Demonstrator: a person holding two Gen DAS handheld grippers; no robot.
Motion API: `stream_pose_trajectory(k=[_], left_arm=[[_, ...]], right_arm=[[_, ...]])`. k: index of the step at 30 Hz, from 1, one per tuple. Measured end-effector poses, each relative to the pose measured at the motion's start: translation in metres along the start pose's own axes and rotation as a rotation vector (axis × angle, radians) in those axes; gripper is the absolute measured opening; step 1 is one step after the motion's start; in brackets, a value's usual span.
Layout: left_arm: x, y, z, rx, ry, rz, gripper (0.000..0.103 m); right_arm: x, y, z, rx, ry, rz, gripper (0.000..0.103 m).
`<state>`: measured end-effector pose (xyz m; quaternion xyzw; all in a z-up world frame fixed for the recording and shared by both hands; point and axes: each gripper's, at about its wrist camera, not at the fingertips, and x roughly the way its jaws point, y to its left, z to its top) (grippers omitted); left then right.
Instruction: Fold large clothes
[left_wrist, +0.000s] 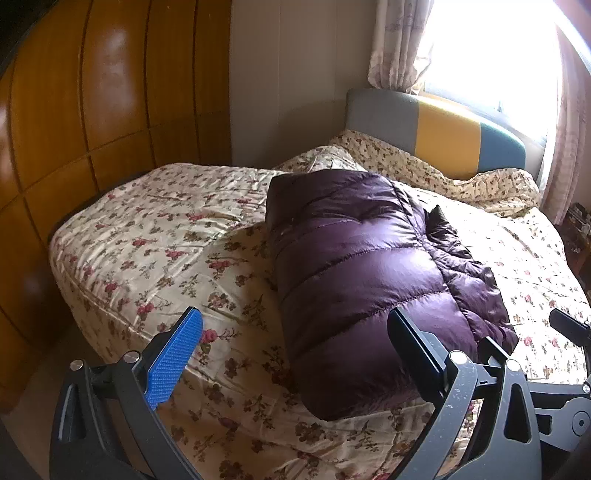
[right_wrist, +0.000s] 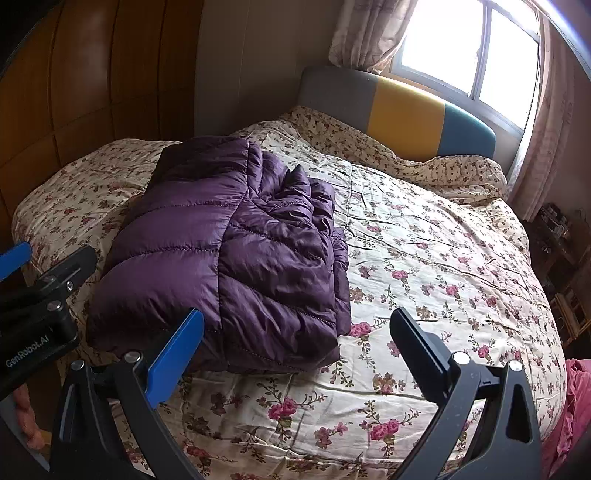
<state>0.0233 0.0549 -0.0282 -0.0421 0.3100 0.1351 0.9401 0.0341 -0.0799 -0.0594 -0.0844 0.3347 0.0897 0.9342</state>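
Note:
A purple quilted down jacket (left_wrist: 365, 273) lies folded into a thick bundle on the floral bedspread (left_wrist: 155, 236). In the right wrist view the jacket (right_wrist: 229, 258) rests left of centre, its looser layers bunched on its right side. My left gripper (left_wrist: 295, 325) hovers open over the bed's near edge, its right finger in front of the jacket's near end and nothing between the fingers. My right gripper (right_wrist: 295, 325) also stands open and holds nothing, just in front of the jacket's near right corner. The left gripper's body (right_wrist: 40, 302) shows at the left edge of the right wrist view.
A headboard (right_wrist: 402, 118) in grey, yellow and teal backs the bed under a bright curtained window (right_wrist: 469, 55). A wooden wardrobe (left_wrist: 92, 110) lines the left side. Dark shelves with small items (right_wrist: 561, 258) stand at the right, and pink cloth (right_wrist: 572, 398) lies at the bed's right corner.

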Motion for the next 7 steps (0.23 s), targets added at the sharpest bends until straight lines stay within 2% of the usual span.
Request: stream_pose_trajectory(k=[7], left_arm=[[-0.0007, 0.0006, -0.0024, -0.011, 0.008, 0.003, 0.099]], right_arm=[[-0.0002, -0.0014, -0.0006, 0.0, -0.001, 0.001, 0.1]])
